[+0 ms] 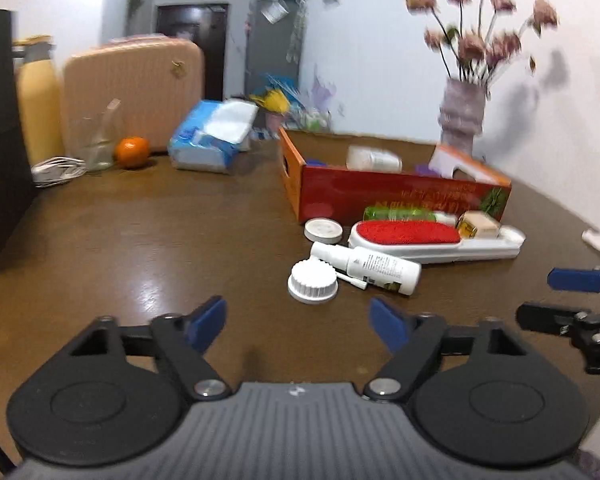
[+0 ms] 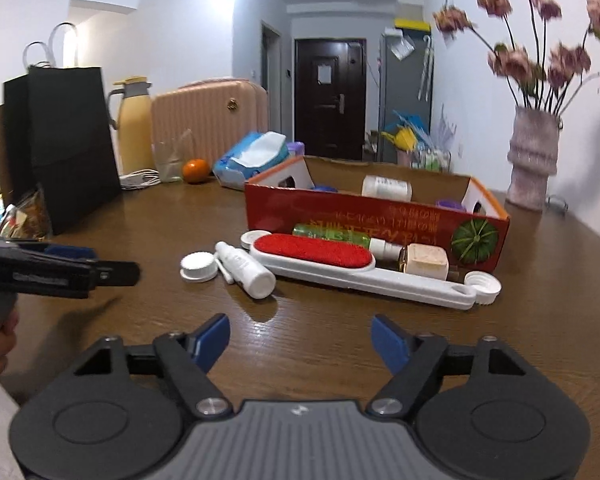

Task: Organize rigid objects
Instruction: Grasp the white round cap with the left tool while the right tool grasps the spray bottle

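A red cardboard box [image 1: 396, 196] [image 2: 352, 212] stands open on the brown table and holds a white bottle [image 2: 386, 188]. In front of it lie a white lint brush with a red pad [image 1: 428, 240] [image 2: 340, 264], a white spray bottle [image 1: 372, 266] [image 2: 246, 268], a white ribbed cap [image 1: 313, 282] [image 2: 198, 266], a green bottle [image 2: 332, 234] and a beige-capped bottle [image 2: 424, 262]. My left gripper [image 1: 298, 324] is open and empty, short of the ribbed cap. My right gripper [image 2: 300, 342] is open and empty, short of the brush.
A vase of flowers [image 2: 534, 160] stands at the back right. An orange [image 2: 196, 170], a glass, a tissue pack [image 2: 252, 156], a yellow thermos [image 2: 134, 128], a pink case and a black bag [image 2: 66, 140] line the back left. Another white cap [image 2: 482, 286] lies by the brush handle.
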